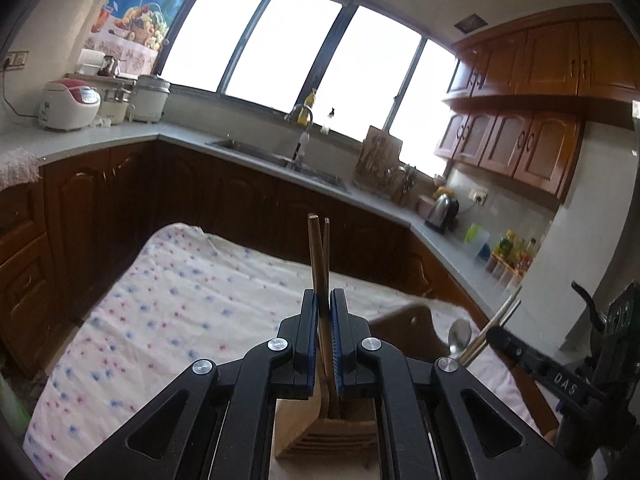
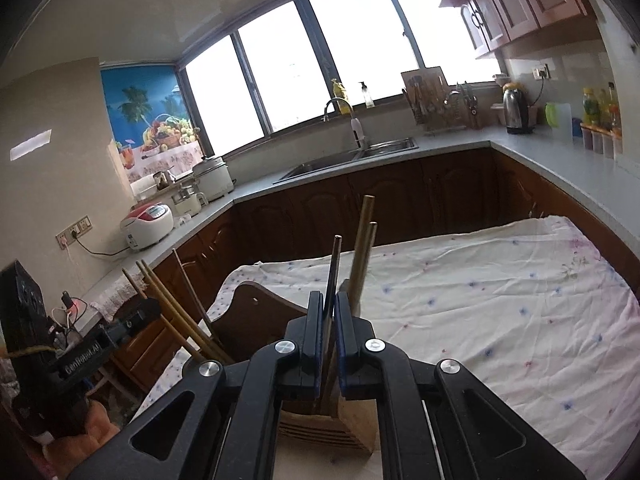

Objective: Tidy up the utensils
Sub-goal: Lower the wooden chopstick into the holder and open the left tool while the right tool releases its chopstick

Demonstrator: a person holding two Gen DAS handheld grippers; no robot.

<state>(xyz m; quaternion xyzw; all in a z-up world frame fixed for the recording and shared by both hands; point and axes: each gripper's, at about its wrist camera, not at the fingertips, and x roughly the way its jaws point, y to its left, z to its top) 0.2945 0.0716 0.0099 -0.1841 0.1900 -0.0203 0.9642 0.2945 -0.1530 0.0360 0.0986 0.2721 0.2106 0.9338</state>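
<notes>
I am working over a table [image 2: 500, 300] draped in a rumpled white cloth dotted with small blue and pink flowers. Around it runs a U-shaped kitchen: pale grey countertop [image 1: 120, 136] over dark carved wooden cabinets, a steel sink [image 2: 360, 156] with a curved tap under a wide, glaring window [image 1: 300, 52], and reddish wall cupboards [image 1: 540, 60] to the right. A white and red rice cooker [image 1: 68, 104] sits at the left of the counter and a shiny kettle [image 2: 516, 112] at the far right.

My left claw [image 1: 325, 308] is clamped together on a pair of slim wooden chopsticks [image 1: 318, 256], which stand nearly upright between the blue pads, their lower ends reaching into a slotted wooden holder [image 1: 328, 432] on the table just below.

My right claw [image 2: 329, 312] is pinched shut on a thin dark stick-like utensil [image 2: 334, 276], also upright, over a compartment of the same boxy, pale-grained holder [image 2: 352, 420]. Just behind it two thicker brownish-gold sticks [image 2: 362, 256] rise from the holder. From the left-hand view, a metal spoon [image 1: 459, 336] leans at the right of the holder.
</notes>
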